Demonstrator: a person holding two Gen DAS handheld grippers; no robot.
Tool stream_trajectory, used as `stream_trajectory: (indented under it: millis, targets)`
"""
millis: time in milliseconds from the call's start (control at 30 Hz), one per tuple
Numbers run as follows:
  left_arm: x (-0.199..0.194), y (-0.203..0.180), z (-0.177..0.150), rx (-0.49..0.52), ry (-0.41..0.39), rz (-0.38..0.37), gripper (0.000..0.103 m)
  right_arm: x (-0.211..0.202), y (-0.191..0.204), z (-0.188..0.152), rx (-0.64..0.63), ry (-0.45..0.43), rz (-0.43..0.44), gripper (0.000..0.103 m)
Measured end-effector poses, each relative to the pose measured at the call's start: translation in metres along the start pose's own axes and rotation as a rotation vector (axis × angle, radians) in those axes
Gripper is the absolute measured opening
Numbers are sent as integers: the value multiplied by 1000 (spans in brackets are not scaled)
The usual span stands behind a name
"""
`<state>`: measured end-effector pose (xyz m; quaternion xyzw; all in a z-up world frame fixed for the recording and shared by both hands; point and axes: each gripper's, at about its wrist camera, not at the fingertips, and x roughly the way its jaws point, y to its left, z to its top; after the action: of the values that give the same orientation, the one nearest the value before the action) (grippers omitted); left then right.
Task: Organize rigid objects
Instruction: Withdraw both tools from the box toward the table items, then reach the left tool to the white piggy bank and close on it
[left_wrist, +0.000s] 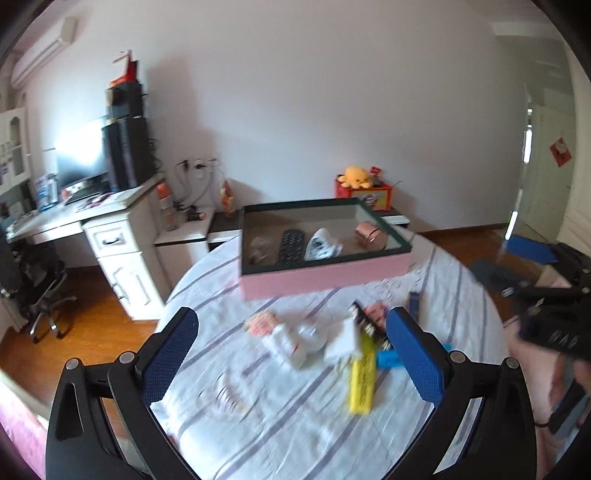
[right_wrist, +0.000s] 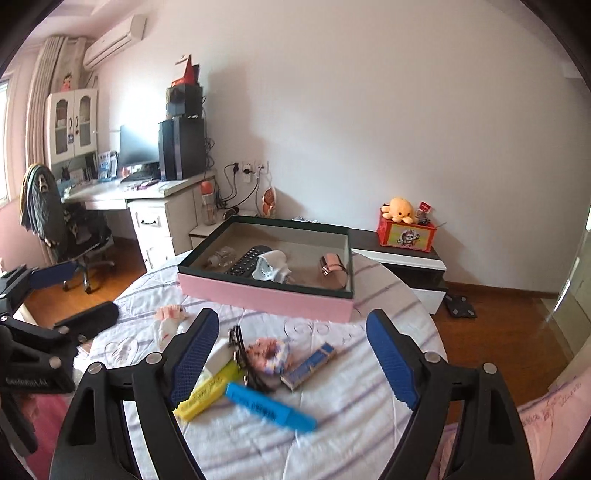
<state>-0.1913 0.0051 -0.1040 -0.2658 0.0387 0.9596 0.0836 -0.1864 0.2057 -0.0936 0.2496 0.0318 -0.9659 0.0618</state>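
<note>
Striped worktop (right_wrist: 332, 424) is carrying loose markers; both grippers' jaws are hanging wide open, holding nothing, risking nudging the blue highlighter (right_wrist: 269, 406) off the near edge.

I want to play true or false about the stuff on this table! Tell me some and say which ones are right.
1. The remote control lies inside the pink box. True.
2. The yellow marker is in the box. False: it lies on the tablecloth, outside the box.
3. The right gripper holds the blue marker. False: its jaws are open and empty.
4. The left gripper is open and holds nothing. True.
5. The box is full to the top. False: only a few things lie on its floor.
</note>
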Motion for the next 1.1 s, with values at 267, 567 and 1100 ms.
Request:
stream_trajectory:
  millis: [267, 567, 1100]
  targets:
    - [-10, 14, -29, -8, 44, 34, 103, -16, -12, -31, 66, 26, 0, 84]
    - [9, 8, -41, 13, 98, 31, 103, 2, -22, -48, 84, 83, -2, 84]
    - [112, 17, -53, -55, 261, -16, 103, 77, -53, -70, 140, 216, -2, 84]
